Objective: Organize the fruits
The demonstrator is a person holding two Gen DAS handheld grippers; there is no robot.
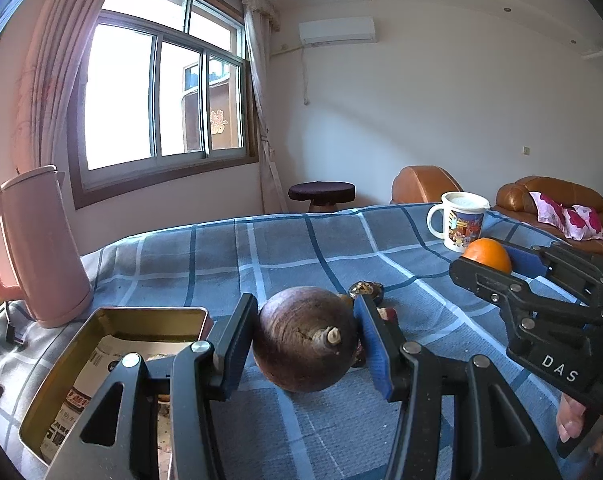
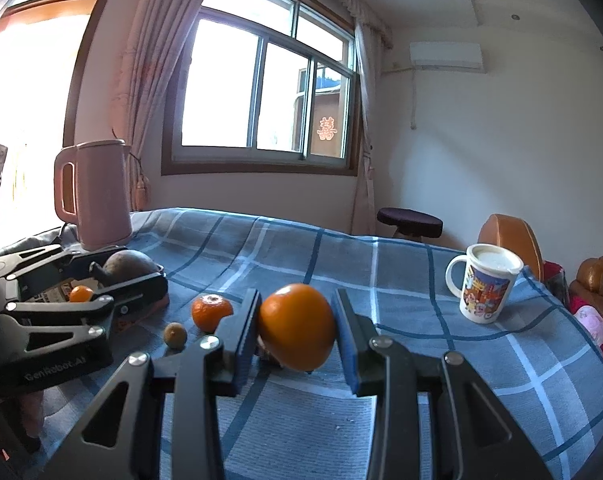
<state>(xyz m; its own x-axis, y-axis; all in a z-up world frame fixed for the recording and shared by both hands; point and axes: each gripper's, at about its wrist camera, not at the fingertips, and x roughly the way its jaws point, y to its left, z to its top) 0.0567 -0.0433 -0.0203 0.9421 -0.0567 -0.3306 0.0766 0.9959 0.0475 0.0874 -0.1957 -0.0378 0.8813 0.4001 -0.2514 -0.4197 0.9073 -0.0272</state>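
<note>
My left gripper (image 1: 303, 338) is shut on a dark purple round fruit (image 1: 305, 338), held above the blue checked cloth beside the open gold tin (image 1: 101, 320). It also shows in the right wrist view (image 2: 127, 264). My right gripper (image 2: 297, 328) is shut on an orange (image 2: 297, 326), held just above the cloth; it shows in the left wrist view (image 1: 488, 254) too. A small tangerine (image 2: 210, 312) and a small brownish fruit (image 2: 175, 335) lie on the cloth. Another tangerine (image 2: 80, 293) sits in the tin.
A pink kettle (image 1: 41, 248) stands at the far left, behind the tin. A printed white mug (image 2: 486, 288) stands at the right. A dark small fruit (image 1: 366, 290) lies behind the purple one. Brown sofas and a stool are beyond the table.
</note>
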